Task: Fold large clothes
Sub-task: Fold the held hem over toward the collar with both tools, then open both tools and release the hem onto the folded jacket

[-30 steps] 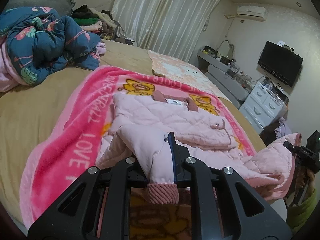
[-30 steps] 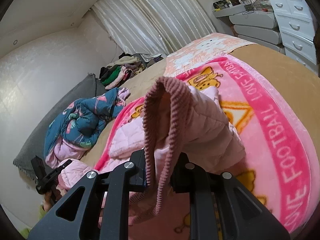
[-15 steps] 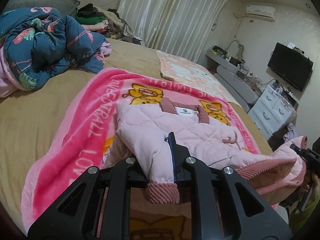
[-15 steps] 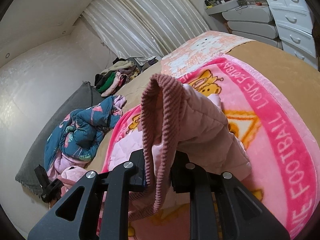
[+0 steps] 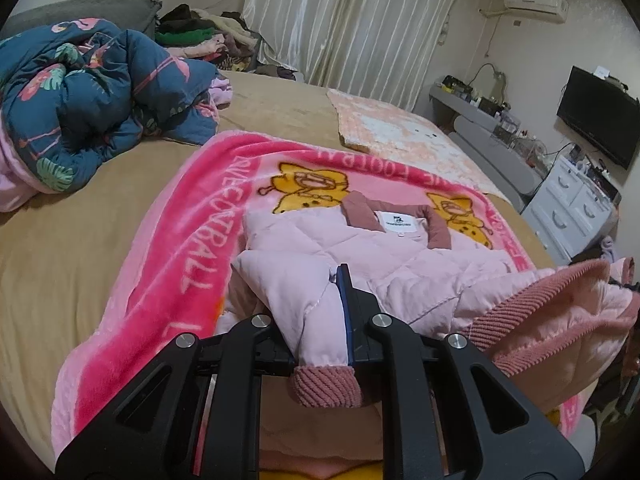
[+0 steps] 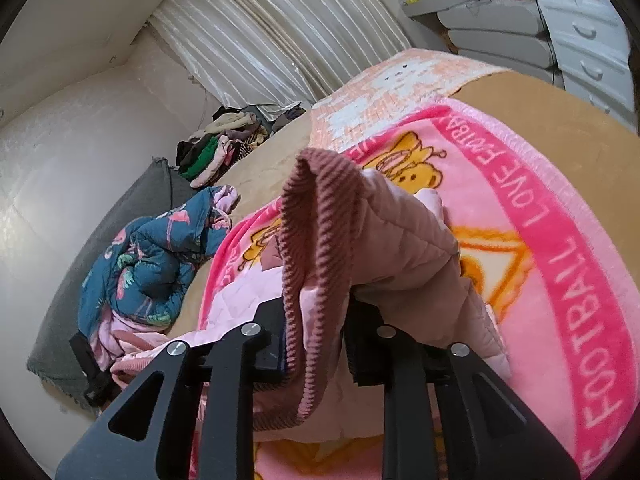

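Two tongs pinching pink jacket [image 5: 400,272], left gripper [image 5: 320,340] cuff, right gripper [image 6: 316,344] hem

A: How is the left gripper [image 5: 320,336] looking?
B: It is showing matte black angular arms, silver round screws and a blue strip on one finger.
A: And the right gripper [image 6: 316,344]?
B: It is showing the same black frame and screws.

One pink jacket [image 5: 400,272], one pink blanket [image 5: 176,248], one blue quilt [image 5: 88,92] — two grippers [image 5: 320,344], one television [image 5: 596,116].
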